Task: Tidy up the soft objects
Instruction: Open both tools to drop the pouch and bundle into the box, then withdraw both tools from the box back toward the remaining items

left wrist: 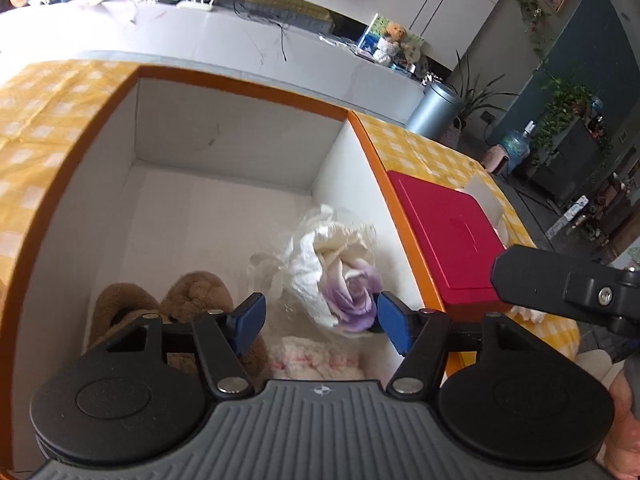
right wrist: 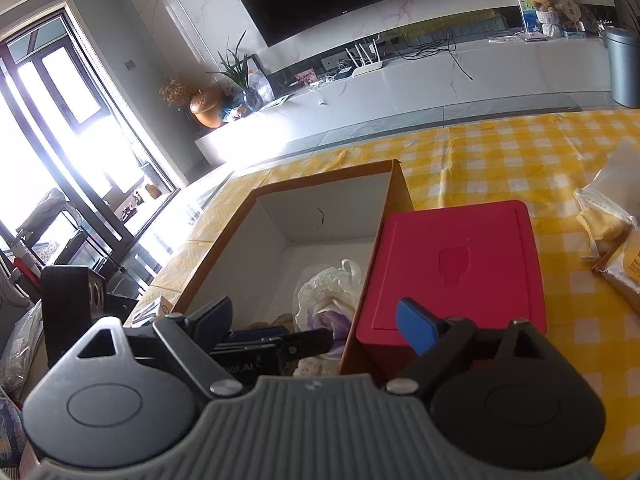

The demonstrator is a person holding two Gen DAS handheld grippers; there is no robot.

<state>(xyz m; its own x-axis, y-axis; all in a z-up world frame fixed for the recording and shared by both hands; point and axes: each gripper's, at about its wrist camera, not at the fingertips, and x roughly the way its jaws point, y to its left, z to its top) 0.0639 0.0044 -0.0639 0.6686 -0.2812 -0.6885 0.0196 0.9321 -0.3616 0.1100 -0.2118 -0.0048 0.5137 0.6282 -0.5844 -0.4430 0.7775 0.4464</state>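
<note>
Inside box [left wrist: 224,148], left claw [left wrist: 320,320] released around wrapped rose [left wrist: 352,284] (light, crushable): grip wrapping, not petals; right claw [right wrist: 316,324] released too.

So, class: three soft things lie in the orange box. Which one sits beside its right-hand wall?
The wrapped purple rose. The brown plush lies towards the left wall, the pink-and-white knit between them.

One orange box [left wrist: 60,184], one red box [left wrist: 448,236] (three soft toys inside the orange)
</note>
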